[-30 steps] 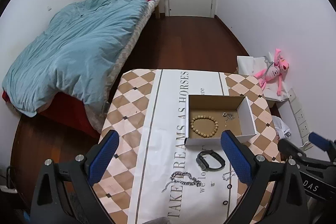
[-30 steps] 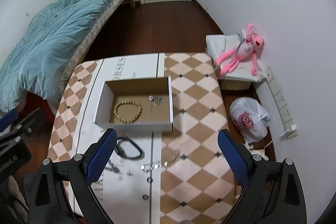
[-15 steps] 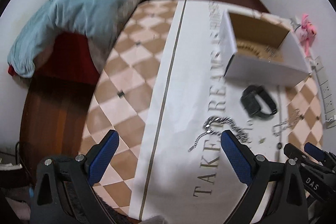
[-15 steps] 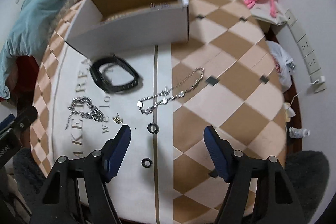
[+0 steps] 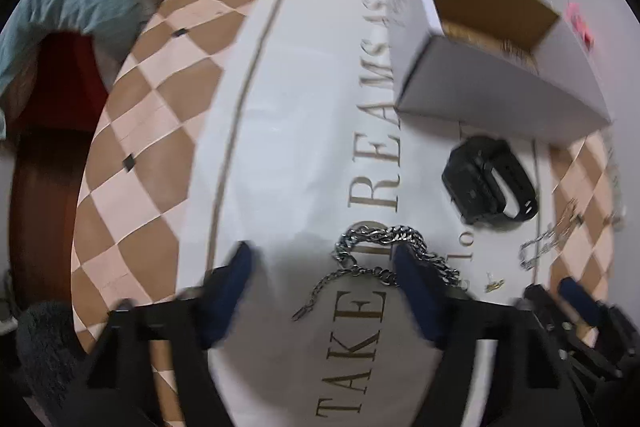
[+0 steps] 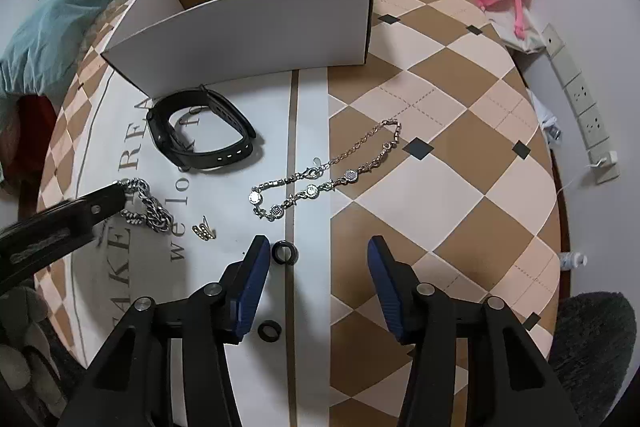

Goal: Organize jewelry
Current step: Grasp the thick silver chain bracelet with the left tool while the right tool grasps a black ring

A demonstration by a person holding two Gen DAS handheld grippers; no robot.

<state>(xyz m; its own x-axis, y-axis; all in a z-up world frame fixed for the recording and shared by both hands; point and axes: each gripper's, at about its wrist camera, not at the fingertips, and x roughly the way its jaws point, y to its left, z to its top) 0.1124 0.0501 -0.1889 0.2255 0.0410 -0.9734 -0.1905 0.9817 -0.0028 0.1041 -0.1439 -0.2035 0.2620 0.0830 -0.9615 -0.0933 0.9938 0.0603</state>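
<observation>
The heavy silver chain (image 5: 394,257) lies in a loose heap on the white banner strip of the tablecloth (image 5: 280,115), and the left gripper (image 5: 324,281), jaws spread wide and holding nothing, now straddles part of it, one blue pad resting right at the links. A second ago both grippers hung high over the table; they have since dropped close to the cloth, which suggests a pick is about to begin rather than any sorting done. The right gripper (image 6: 314,273) is likewise agape and empty, low over the near edge, with a black ring (image 6: 285,253) just beside its left finger and a second ring (image 6: 269,330) nearer the camera. Further out lie the fine jewelled bracelet (image 6: 326,171), a small gold piece (image 6: 204,229) (too small to identify) and the black watch band (image 6: 202,131). Beyond them stands the open cardboard box (image 6: 256,27), where beads already show faintly.
</observation>
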